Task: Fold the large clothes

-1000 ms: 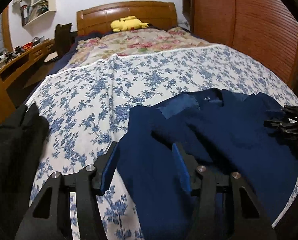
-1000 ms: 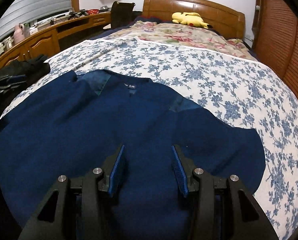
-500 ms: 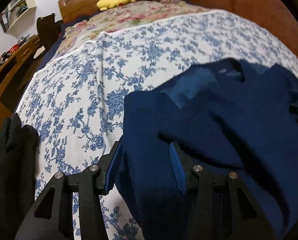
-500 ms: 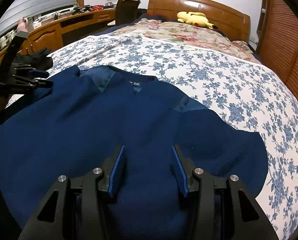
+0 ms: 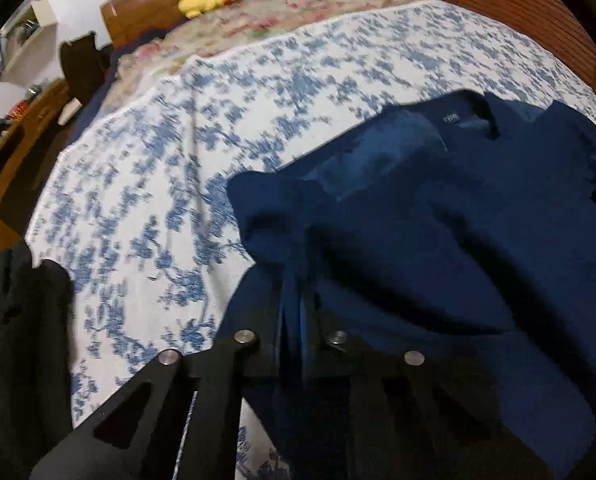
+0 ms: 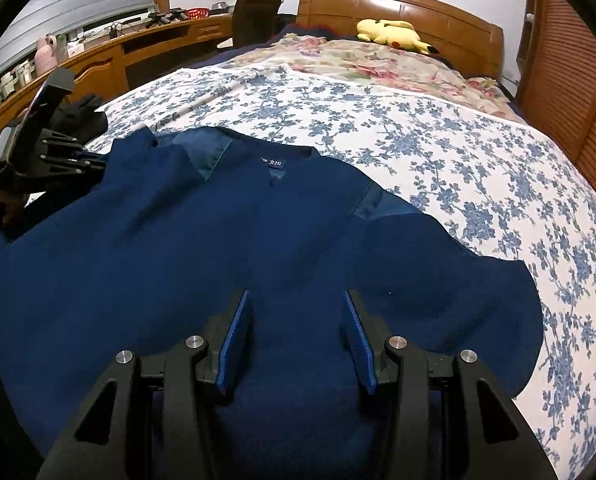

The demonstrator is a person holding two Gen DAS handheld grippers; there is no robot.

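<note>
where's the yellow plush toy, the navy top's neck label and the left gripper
yellow plush toy [image 6: 391, 34], right wrist view, on its body.
neck label [image 6: 272, 163], right wrist view, on the label's print.
left gripper [image 5: 296, 300], left wrist view, between its closed fingertips.

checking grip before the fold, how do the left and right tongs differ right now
The left tongs have just closed, pinching the navy sweater at its sleeve edge; the right tongs stand open, gripping nothing. Left works the garment's edge; right hovers over its lower body. Both have blue pads.
</note>
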